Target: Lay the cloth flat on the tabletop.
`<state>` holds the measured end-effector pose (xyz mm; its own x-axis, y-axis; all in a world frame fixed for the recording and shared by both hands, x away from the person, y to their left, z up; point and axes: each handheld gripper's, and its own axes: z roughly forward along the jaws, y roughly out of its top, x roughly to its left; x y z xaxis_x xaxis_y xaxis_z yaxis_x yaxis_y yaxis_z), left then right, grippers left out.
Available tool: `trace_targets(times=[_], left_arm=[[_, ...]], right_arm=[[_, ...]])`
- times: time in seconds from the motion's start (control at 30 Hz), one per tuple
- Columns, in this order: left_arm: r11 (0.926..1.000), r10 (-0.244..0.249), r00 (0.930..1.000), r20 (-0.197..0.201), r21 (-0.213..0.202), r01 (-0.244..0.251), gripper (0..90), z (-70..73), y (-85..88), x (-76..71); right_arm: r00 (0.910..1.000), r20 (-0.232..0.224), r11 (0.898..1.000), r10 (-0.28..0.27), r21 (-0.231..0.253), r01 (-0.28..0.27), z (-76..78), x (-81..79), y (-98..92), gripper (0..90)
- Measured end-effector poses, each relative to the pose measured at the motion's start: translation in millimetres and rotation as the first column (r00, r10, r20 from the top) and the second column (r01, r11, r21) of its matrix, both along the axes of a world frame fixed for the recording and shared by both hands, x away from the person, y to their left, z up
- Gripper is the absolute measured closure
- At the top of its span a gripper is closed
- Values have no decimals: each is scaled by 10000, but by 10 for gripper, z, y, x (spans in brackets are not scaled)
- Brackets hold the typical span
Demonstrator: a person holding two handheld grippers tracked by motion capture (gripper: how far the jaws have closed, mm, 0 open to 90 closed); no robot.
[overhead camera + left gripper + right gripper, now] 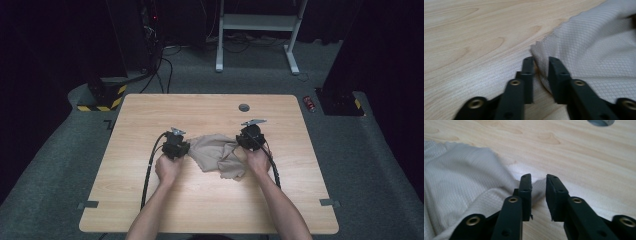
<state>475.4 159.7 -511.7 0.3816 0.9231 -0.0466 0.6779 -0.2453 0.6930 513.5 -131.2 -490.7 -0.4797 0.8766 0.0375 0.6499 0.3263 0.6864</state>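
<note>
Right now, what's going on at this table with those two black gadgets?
A person sits at a wooden table with a two-jaw gripper in each hand, working on a crumpled beige cloth. The left gripper is at the cloth's left edge, the right gripper at its right edge. Both pairs of jaws stand slightly apart with a bit of cloth edge between them, not clamped. The cloth lies bunched in the middle of the table, not spread flat.

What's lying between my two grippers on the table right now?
Only the crumpled beige cloth, seen in the high view. It spans the gap from the left gripper to the right gripper, each at one edge of it, on the wooden table.
</note>
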Motion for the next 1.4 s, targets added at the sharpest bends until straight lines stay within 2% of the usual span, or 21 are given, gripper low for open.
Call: trace_targets(times=[0.03, 0.07, 0.13, 0.2, 0.23, 0.27, 0.3, 0.33, 0.37, 0.5, 0.53, 0.63, 0.7, 0.8, 0.9, 0.97, 1.03, 1.1, 1.13, 1.27, 1.4], left_arm=[[10000, -34, 10000, 66, 37, 34, 693, 30, -9, -26], [9999, -125, 9993, 352, 42, 123, 632, 94, -31, -91], [9996, -282, 9983, 509, 6, 282, 617, 136, -38, -140], [9968, -774, 9961, 435, -161, 781, 569, 197, -74, -245], [9885, -1506, 9882, 275, -54, 1508, 549, 212, -155, -372], [9885, -1506, 9882, 275, -54, 1508, 544, 212, -155, -372], [9765, -2154, 9763, 215, 155, 2151, 541, 188, -247, -512], [9765, -2154, 9763, 215, 155, 2151, 540, 188, -247, -512], [9684, -2485, 9685, 147, 261, 2480, 540, 161, -300, -585], [9507, -3070, 9516, 156, 509, 3059, 542, 89, -449, -736], [9476, -3163, 9484, 232, 545, 3147, 545, 89, -476, -760], [9411, -3360, 9410, 404, 543, 3337, 547, 99, -567, -797], [9392, -3407, 9394, 377, 590, 3383, 549, 95, -592, -792], [9397, -3387, 9402, 372, 645, 3360, 568, 51, -660, -765], [9370, -3434, 9385, 358, 809, 3398, 615, 20, -693, -747], [9334, -3499, 9361, 364, 984, 3450, 719, 8, -712, -732], [9287, -3603, 9323, 313, 1060, 3553, 749, 7, -715, -713], [9281, -3620, 9314, 376, 1080, 3564, 866, 22, -716, -703], [9273, -3645, 9305, 365, 1062, 3590, 866, 36, -712, -695], [9290, -3627, 9304, 525, 992, 3565, 890, 109, -655, -681], [9390, -3410, 9370, 759, 753, 3356, 891, 192, -587, -641]], right_arm=[[10000, -9, 10000, 12, -25, -12, 1, -11, -4, 715], [9998, 183, 9998, 107, 140, -110, 37, -67, -23, 687], [9994, 292, 9994, 189, 301, -198, 70, -110, -31, 684], [9967, 595, 9970, 558, 512, -588, 135, -228, -36, 677], [9901, 763, 9911, 1176, 528, -1218, 170, -381, -11, 676], [9901, 763, 9911, 1176, 528, -1218, 170, -381, -11, 676], [9755, 956, 9793, 1984, 207, -2012, 163, -583, 31, 672], [9755, 956, 9793, 1984, 207, -2012, 163, -583, 31, 672], [9713, 968, 9756, 2172, 128, -2194, 154, -656, 47, 670], [9458, 1032, 9513, 3080, -182, -3079, 94, -937, 117, 638], [9377, 1133, 9445, 3284, -358, -3265, 80, -993, 143, 623], [9237, 1317, 9330, 3598, -625, -3545, 53, -1102, 218, 568], [9197, 1269, 9283, 3715, -670, -3657, 32, -1116, 258, 562], [9181, 1138, 9247, 3797, -771, -3729, -4, -1110, 304, 589], [9170, 1028, 9213, 3853, -994, -3760, -37, -1090, 331, 701], [9172, 947, 9194, 3871, -1142, -3763, -60, -1071, 332, 837], [9183, 924, 9202, 3850, -1141, -3744, -59, -1069, 329, 860], [9221, 1074, 9266, 3718, -1034, -3615, -17, -1057, 276, 897], [9221, 1074, 9266, 3718, -1034, -3615, -17, -1057, 276, 897], [9319, 1436, 9427, 3332, -711, -3261, 117, -1027, 132, 898], [9386, 1536, 9511, 3088, -584, -3033, 156, -1003, 53, 898]])
